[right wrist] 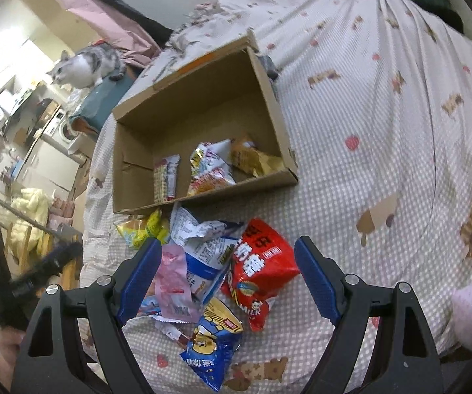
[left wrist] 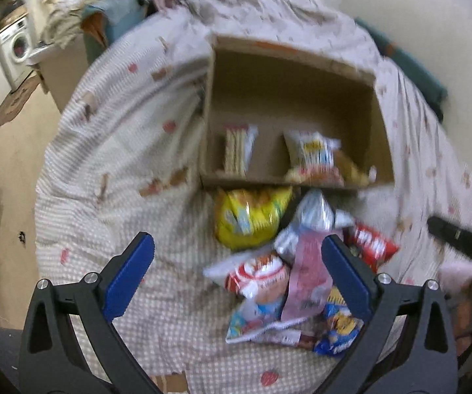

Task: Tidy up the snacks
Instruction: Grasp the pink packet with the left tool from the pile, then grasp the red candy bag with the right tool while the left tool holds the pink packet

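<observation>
Blue-padded left tool (left wrist: 237, 274) and right tool (right wrist: 227, 275) both tilt down over the bed (right wrist: 383, 131), jaws wide apart, gripping nothing. Loose snack packets (right wrist: 262, 262) lie heaped below both, just before a cardboard box (right wrist: 270, 98) holding several more.

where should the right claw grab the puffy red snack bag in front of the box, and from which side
Take the puffy red snack bag across its narrower width near the crimped lower end, coming from above. It lies flat on the checked bedcover with its right edge clear, while its left edge crowds the white and blue packet. The right claw hangs open over it.
</observation>
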